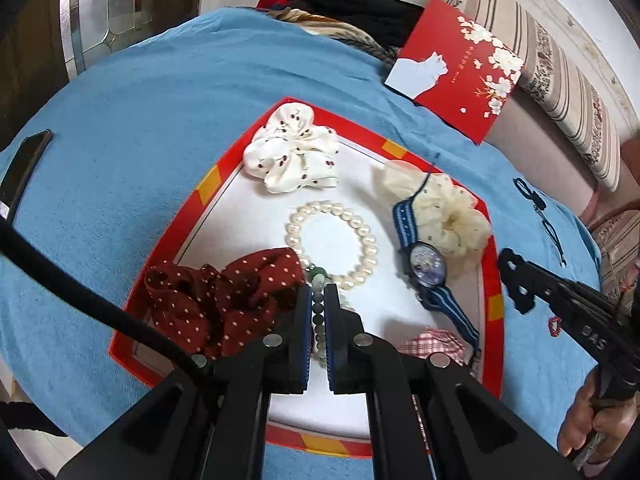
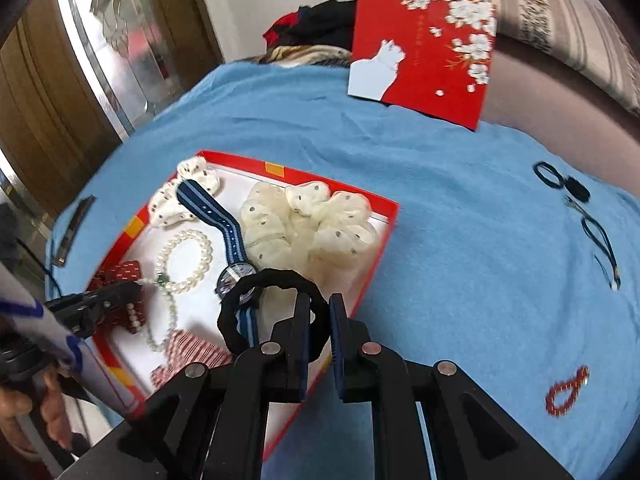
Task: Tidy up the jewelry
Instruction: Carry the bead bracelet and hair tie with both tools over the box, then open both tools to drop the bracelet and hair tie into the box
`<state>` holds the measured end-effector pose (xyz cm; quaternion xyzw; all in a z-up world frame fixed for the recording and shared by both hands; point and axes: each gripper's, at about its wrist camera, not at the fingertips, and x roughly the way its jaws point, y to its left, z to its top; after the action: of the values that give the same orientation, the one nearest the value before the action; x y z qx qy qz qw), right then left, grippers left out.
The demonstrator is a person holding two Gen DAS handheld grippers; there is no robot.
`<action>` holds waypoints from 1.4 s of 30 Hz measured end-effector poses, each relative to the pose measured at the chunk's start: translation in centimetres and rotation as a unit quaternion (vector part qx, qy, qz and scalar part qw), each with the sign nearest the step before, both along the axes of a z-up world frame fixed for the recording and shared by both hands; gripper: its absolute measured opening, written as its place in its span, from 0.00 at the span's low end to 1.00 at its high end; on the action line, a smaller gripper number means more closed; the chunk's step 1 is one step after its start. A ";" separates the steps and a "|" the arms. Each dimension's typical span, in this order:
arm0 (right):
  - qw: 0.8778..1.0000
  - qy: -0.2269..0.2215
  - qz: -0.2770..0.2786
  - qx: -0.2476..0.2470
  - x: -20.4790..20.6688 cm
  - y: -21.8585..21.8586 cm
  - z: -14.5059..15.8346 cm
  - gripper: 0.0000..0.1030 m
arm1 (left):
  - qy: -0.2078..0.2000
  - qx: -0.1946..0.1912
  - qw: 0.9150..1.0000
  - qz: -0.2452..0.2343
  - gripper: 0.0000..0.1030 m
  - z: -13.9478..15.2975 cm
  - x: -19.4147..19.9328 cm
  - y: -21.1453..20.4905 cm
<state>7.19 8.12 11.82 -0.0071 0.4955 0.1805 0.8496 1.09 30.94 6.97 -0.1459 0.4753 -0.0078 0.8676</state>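
Observation:
A red-rimmed tray (image 1: 208,184) with a white floor lies on a blue cloth. In it are a white cherry scrunchie (image 1: 292,156), a pearl bracelet (image 1: 332,240), a dark red dotted scrunchie (image 1: 216,300), a cream scrunchie (image 1: 444,208), a blue-strapped watch (image 1: 426,268) and a checked scrunchie (image 1: 432,342). My left gripper (image 1: 318,296) is shut on a green bead bracelet (image 1: 318,312) above the tray. My right gripper (image 2: 319,308) is shut on a black hair tie (image 2: 256,292), held over the tray's right edge (image 2: 376,264) beside the watch (image 2: 236,272).
On the cloth right of the tray lie a red bead bracelet (image 2: 568,392), dark blue cords (image 2: 600,236) and black hair ties (image 2: 560,178). A red box lid with a white cat (image 1: 456,68) stands at the back. A phone (image 1: 24,168) lies far left. Clothes (image 1: 340,0) are piled behind.

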 end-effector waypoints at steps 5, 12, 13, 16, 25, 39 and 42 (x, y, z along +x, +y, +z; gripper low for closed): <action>0.999 0.008 0.005 -0.035 1.5 1.5 -1.9 0.10 | 0.000 0.003 1.000 0.004 0.05 -0.5 0.0 0.3; 0.999 0.021 0.014 -0.046 1.7 2.6 -3.1 0.10 | -0.005 0.010 1.000 0.001 0.05 -0.3 -0.3 -0.1; 0.999 0.021 0.015 -0.048 1.6 2.8 -3.2 0.10 | -0.007 0.011 1.000 0.003 0.05 -0.2 -0.4 -0.2; 0.998 0.024 0.019 -0.053 1.3 2.9 -3.4 0.10 | -0.010 0.013 1.000 0.004 0.05 0.1 -0.6 -0.3; 0.997 0.025 0.021 -0.073 0.3 2.6 -3.0 0.21 | -0.040 0.037 0.998 0.019 0.28 2.8 -2.7 -0.7; 0.996 0.008 0.076 -0.050 1.1 7.0 -0.7 0.29 | -0.072 0.037 0.995 0.060 0.36 5.2 -7.5 1.0; 0.995 0.035 0.069 -0.055 3.1 8.5 -2.5 0.22 | -0.077 0.035 0.994 0.064 0.37 5.3 -8.0 1.4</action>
<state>10.29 16.62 9.31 -0.0819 0.5323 0.2113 0.8156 -6.86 32.32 12.31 -0.1440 0.3967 0.0530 0.9051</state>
